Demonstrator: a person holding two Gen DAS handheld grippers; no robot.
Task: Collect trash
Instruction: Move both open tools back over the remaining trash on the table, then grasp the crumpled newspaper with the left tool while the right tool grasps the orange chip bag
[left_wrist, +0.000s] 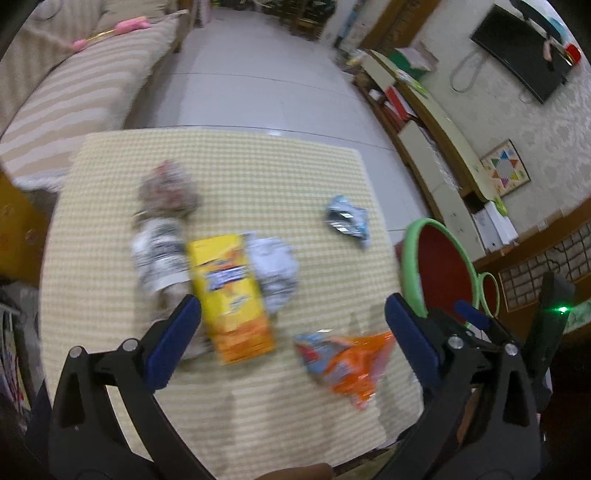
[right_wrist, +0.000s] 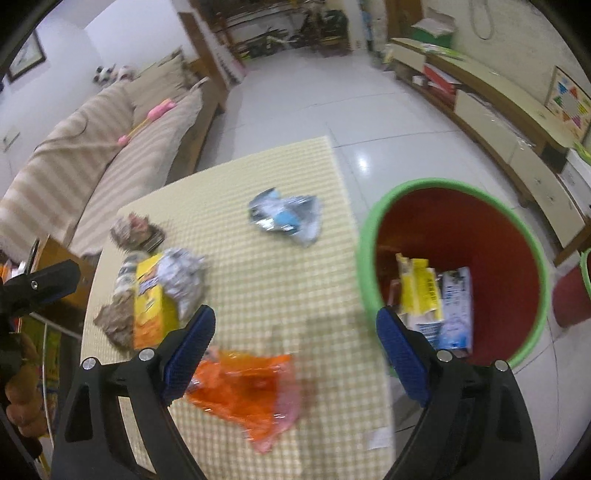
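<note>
1. Right, closest in: the left gripper (left_wrist: 291, 325) hangs over the near edge of the table with its blue-padded jaws spread wide and nothing between them. The right gripper (right_wrist: 295, 336) is just as wide and just as empty.

2. Just beyond both tools lies the crumpled orange plastic wrapper (right_wrist: 247, 387), flat on the yellow checked tablecloth (right_wrist: 258, 266). My worry: thin film that flat could slide away under a closing pad, or the pads could pinch the cloth along with it and drag everything.

3. Next out, the upright-printed yellow cardboard box (left_wrist: 231, 295) lies on its side, touching a crumpled white paper ball (left_wrist: 275, 269) and a rolled patterned wrapper (left_wrist: 159, 254). Grabbing the box from this crowd could knock a neighbour off the table's left edge.

4. Off the table's right side stands the red bin with a green rim (right_wrist: 454, 273), already holding a yellow packet and a white-and-blue carton. It sits close beside the table, so a careless swing of the right tool could clip the rim and tip it.

5. Further back, a silver-and-blue foil wrapper (right_wrist: 284, 218) sits alone, and a brownish crumpled wad (left_wrist: 168, 188) lies near the far left.

6. Writing? Blur wins: the box's blue banner, the carton and the packet all carry print, but none of it can be read.
</note>
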